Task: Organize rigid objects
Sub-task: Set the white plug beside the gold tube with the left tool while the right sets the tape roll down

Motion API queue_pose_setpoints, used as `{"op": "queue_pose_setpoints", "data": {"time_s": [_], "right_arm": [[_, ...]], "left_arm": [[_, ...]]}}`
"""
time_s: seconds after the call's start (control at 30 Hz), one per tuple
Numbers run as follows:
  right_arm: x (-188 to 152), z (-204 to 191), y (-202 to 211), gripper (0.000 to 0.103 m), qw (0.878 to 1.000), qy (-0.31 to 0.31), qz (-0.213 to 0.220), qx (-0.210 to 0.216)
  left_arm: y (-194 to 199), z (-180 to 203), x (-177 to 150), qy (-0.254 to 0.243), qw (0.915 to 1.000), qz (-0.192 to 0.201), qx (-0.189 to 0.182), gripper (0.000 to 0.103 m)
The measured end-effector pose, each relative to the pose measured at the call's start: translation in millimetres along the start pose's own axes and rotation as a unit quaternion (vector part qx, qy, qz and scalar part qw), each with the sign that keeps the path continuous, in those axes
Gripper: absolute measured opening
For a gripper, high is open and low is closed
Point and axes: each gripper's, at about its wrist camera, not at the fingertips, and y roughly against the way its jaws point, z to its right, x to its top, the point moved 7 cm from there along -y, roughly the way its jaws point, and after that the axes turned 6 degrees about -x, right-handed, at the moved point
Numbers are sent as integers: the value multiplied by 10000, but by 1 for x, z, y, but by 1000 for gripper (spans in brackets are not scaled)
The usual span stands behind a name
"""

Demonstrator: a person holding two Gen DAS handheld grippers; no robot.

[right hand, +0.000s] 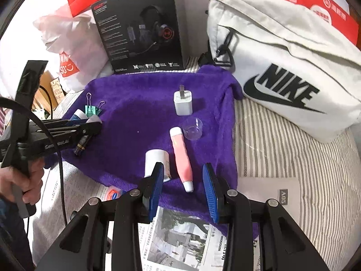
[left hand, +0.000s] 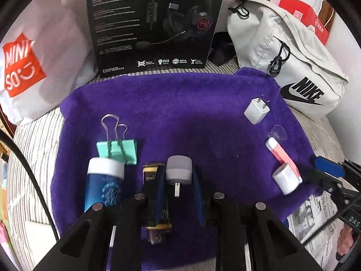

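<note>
We seem to be lining small rigid things along the near left edge of the fuzzy purple towel spread on the striped bed: a mint green binder clip, a blue bottle with a white cap and a black-and-gold lighter already sit side by side. Our left hand-held gripper, held low and level, brackets the small white cylindrical USB night light; we cannot tell whether it is clamped. Our right hand-held gripper hovers with fingers apart over the pink tube beside a white cylinder, likely next.
</note>
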Motion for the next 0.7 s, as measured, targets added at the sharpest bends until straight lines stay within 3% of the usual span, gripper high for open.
{"op": "queue_pose_setpoints", "data": {"time_s": [0.5, 0.7], "right_arm": [[-11, -1, 7, 36, 9998, -167, -37, 59], [-14, 2, 18, 36, 9997, -223, 16, 50]], "left_arm": [[-12, 6, -5, -270, 9993, -226, 133, 23], [-5, 8, -12, -111, 9994, -327, 50, 32]]}}
